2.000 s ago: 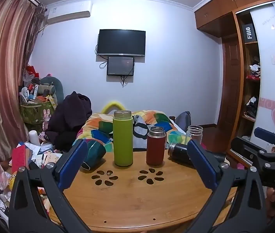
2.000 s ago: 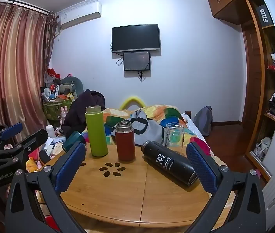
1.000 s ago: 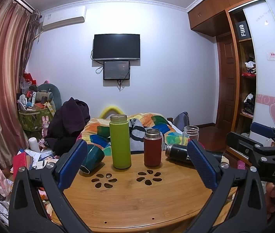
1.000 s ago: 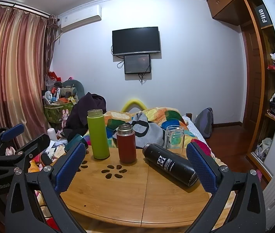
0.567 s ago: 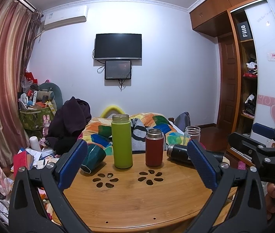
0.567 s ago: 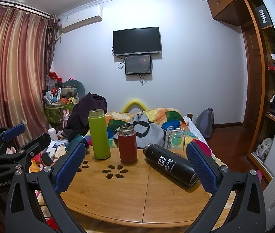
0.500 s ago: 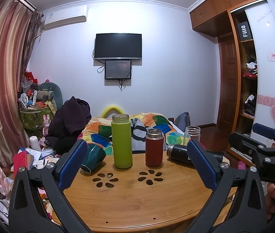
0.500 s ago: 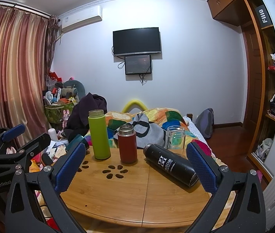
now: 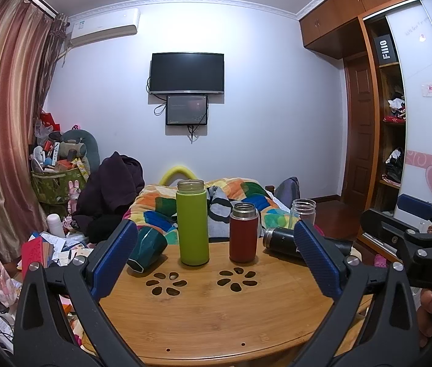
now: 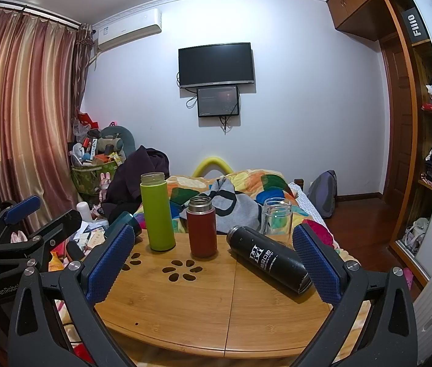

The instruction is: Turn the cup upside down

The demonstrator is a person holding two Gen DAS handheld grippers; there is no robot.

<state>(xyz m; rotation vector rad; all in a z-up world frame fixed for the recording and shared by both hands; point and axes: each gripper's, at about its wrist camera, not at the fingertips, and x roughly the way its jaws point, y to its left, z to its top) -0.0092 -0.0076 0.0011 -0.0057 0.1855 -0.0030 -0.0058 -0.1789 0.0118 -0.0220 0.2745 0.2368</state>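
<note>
On the round wooden table [image 9: 216, 312] stand a tall green bottle [image 9: 192, 223], a red flask [image 9: 243, 233] and a clear glass cup [image 9: 303, 212]. A black bottle [image 10: 269, 258] lies on its side at the right. A dark teal cup [image 9: 146, 247] lies tipped at the left edge. My left gripper [image 9: 216, 260] is open and empty in front of the table. My right gripper [image 10: 213, 263] is open and empty, the black bottle just ahead of its right finger [image 10: 316, 266]. The right gripper shows at the right edge of the left wrist view [image 9: 414, 238].
A bed with a colourful quilt [image 9: 246, 195] stands behind the table. Clutter and a basket [image 9: 54, 180] fill the left corner by the curtain. A wardrobe [image 9: 399, 122] lines the right wall. The table's near edge [image 9: 216, 354] lies below the fingers.
Both views have shifted only slightly over the last two seconds. The cups and bottles have not moved. Both grippers stay open.
</note>
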